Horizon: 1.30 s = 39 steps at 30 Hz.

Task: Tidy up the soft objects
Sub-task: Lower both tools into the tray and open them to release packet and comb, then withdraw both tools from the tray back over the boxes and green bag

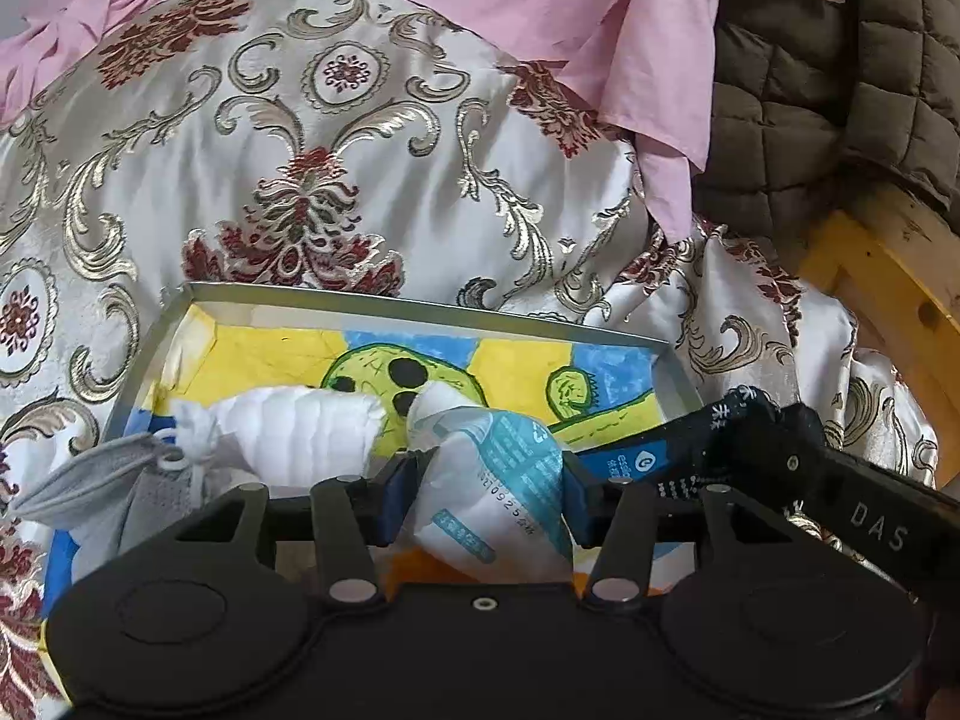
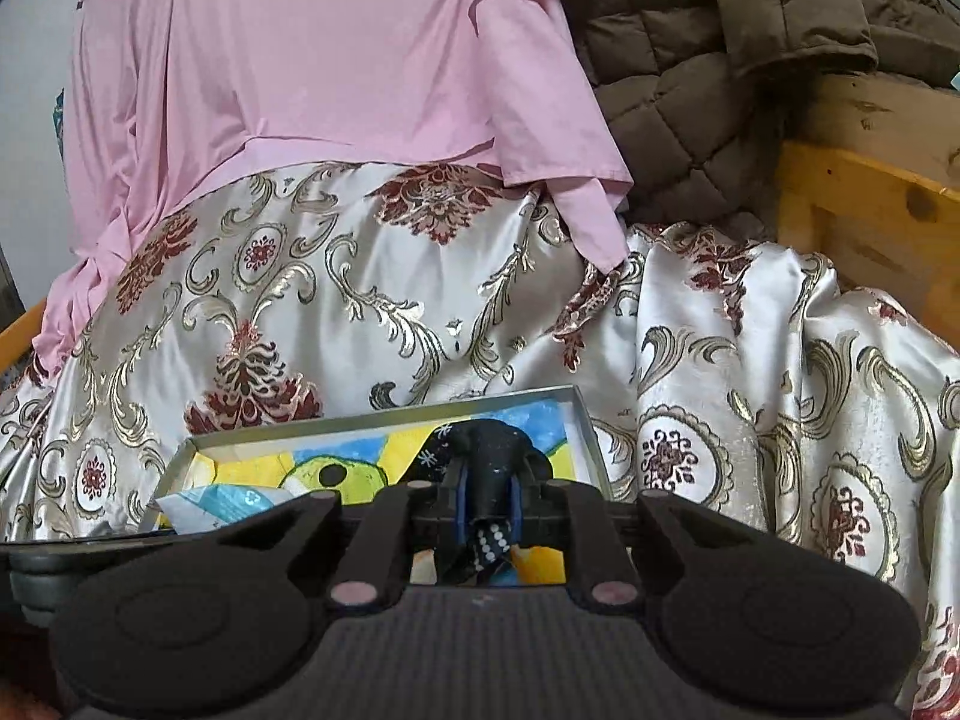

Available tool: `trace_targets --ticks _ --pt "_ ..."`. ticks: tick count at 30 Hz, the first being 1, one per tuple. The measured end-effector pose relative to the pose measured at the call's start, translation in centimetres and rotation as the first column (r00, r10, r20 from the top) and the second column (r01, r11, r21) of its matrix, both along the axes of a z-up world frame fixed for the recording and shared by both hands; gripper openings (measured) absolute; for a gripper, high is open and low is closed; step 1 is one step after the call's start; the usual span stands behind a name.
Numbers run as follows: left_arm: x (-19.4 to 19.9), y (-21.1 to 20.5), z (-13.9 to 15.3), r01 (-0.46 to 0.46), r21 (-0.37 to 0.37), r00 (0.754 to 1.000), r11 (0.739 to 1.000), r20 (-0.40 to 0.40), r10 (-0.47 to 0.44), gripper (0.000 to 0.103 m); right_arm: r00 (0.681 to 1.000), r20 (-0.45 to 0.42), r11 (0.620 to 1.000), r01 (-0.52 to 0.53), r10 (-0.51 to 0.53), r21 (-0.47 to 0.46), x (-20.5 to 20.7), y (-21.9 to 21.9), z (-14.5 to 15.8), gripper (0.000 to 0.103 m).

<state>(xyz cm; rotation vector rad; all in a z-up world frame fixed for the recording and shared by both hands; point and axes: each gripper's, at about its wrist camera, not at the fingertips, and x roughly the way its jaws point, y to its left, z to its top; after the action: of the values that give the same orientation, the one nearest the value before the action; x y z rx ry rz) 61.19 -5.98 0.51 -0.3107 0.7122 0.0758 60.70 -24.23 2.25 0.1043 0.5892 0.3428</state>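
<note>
The left tool pinches a white pack over the tray on the bed, and the right tool clamps a black sock; both look light, limp and crushable, best gripped mid-bulk.

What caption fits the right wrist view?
Right gripper, jaws shut on a black sock, over a tin box on patterned satin cloth.
</note>
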Motion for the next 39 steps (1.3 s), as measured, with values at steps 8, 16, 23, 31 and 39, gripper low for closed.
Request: trace_targets --ticks 8,16,23,31,39 --pt "-0.3 -0.1 0.4 -0.011 0.002 1.0 1.0 -0.016 0.011 0.055 1.0 -0.004 1.0 -0.011 0.011 -0.018 -0.4 0.3 0.1 0.017" --pt "-0.7 0.0 0.7 -0.022 0.003 0.999 1.0 -0.023 0.022 0.062 1.0 0.005 0.999 -0.019 0.019 -0.026 -0.8 0.5 0.6 0.034" --pt "-1.7 0.4 1.0 -0.049 -0.007 0.999 0.999 -0.013 0.049 0.074 1.0 0.014 1.0 -0.015 0.015 -0.026 -1.3 0.2 1.1 0.052" --pt "-5.9 0.9 2.4 -0.086 0.034 0.992 0.996 0.098 0.082 0.086 0.999 0.033 1.0 -0.001 0.002 -0.021 -2.9 -0.6 2.3 0.069" --pt "-12.4 1.7 4.9 -0.108 0.026 0.974 0.994 0.202 0.101 0.099 0.994 0.101 0.999 -0.026 0.029 -0.037 -7.9 -1.1 4.6 0.084"
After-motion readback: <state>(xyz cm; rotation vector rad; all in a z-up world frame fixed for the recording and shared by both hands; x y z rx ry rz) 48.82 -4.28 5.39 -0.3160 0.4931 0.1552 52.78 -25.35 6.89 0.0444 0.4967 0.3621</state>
